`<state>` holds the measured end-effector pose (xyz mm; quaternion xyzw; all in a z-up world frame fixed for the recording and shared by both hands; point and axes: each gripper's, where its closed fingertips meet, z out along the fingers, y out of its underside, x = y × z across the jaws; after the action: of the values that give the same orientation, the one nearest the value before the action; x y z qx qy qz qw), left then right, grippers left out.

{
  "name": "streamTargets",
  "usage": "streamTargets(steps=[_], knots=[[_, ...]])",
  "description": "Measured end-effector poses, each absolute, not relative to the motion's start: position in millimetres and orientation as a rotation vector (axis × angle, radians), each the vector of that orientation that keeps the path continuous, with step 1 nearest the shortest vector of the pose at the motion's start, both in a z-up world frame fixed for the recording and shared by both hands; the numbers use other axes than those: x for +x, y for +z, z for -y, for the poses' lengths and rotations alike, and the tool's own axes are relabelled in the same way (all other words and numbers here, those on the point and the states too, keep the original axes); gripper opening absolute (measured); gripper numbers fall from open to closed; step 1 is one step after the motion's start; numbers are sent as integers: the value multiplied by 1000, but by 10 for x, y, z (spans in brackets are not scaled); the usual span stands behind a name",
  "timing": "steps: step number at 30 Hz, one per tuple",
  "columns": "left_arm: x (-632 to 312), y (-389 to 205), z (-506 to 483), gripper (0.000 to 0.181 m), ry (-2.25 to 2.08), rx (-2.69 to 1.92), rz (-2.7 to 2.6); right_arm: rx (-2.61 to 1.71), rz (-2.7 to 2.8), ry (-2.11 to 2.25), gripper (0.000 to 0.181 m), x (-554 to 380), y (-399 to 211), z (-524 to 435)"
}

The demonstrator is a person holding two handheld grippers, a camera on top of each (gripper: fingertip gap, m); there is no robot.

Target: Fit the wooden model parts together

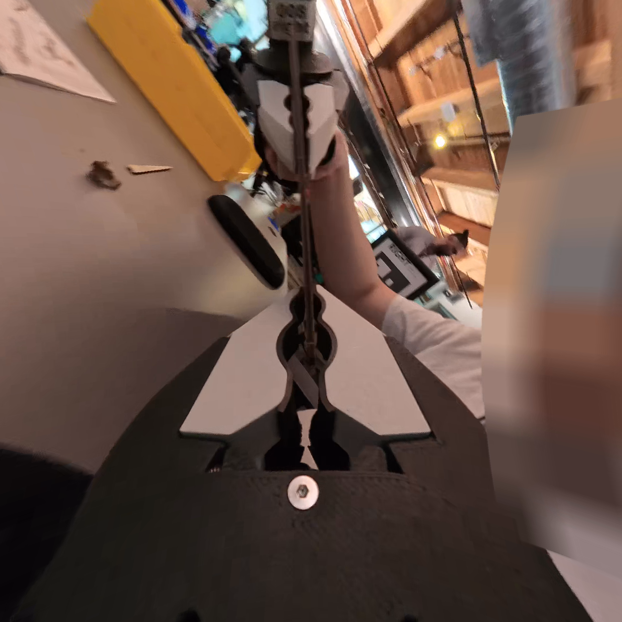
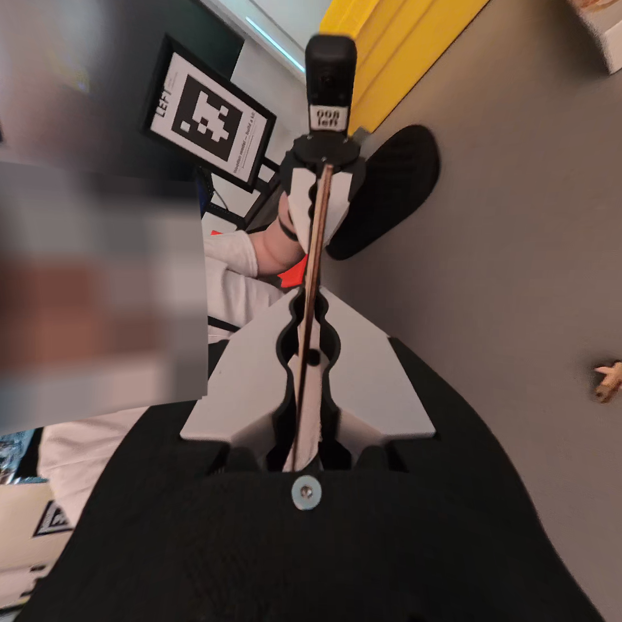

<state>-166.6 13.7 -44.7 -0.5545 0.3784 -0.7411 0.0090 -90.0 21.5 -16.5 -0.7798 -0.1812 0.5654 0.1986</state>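
Note:
A thin wooden model panel (image 1: 304, 235) shows edge-on and spans between both grippers, held in the air beside the grey table (image 1: 84, 269). My left gripper (image 1: 305, 291) is shut on its near end. My right gripper (image 1: 300, 175) faces it and is shut on the far end. In the right wrist view the same panel (image 2: 314, 269) runs from my right gripper (image 2: 310, 291) to my left gripper (image 2: 313, 247). Two small loose wooden pieces, one dark (image 1: 102, 175) and one pale sliver (image 1: 148, 169), lie on the table. One piece also shows in the right wrist view (image 2: 609, 380).
A yellow bin (image 1: 175, 87) stands at the table's far side and also shows in the right wrist view (image 2: 387, 50). A white object with a black oval top (image 1: 245, 240) sits near the panel. A printed sheet (image 1: 40, 54) lies far left. A framed marker card (image 2: 208, 111) stands behind. Left tips to right tips: about 9 cm.

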Motion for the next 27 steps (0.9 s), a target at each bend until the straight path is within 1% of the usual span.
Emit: streamTargets(steps=[1, 2, 3, 6, 7, 9, 10, 12, 16, 20, 23, 25, 27], knots=[[-1660, -532, -181, 0, -2286, -1785, -1130, -2162, 486, 1565, 10, -872, -211, -280], [-1665, -618, -224, 0, -2245, -1836, -1083, -2140, 454, 1540, 20, -837, -250, -353], [-1680, -665, -266, 0, -2215, -1873, -1025, -2133, 434, 1474, 25, -785, -321, -421], [-1752, -692, -424, 0, -2107, -1946, -846, -2119, 458, 1057, 28, -589, -520, -585], [-1778, -721, -485, 0, -2050, -1978, -793, -2058, 488, 898, 37, -571, -469, -610], [-1834, -803, -571, 0, -1936, -2030, -710, -1854, 530, 604, 41, -635, -186, -551], [-1862, -843, -586, 1, -1906, -2057, -668, -1747, 565, 487, 45, -750, -49, -448], [-1910, -899, -616, 1, -1895, -2105, -545, -1595, 648, 333, 51, -1108, 41, -190], [-1974, -959, -614, 1, -1887, -2116, -344, -1565, 739, 175, 52, -1744, -340, 121], [-1993, -958, -530, 1, -1829, -2116, -280, -1652, 789, 12, 52, -1964, -854, 120], [-1968, -972, -447, 1, -1851, -2126, -233, -1679, 879, -137, 52, -2066, -1091, 89], [-1963, -988, -429, 1, -1839, -2127, -205, -1689, 937, -253, 46, -2083, -1200, 54], [-1960, -986, -418, 1, -1814, -2121, -201, -1664, 961, -333, 32, -2097, -1219, 39]])
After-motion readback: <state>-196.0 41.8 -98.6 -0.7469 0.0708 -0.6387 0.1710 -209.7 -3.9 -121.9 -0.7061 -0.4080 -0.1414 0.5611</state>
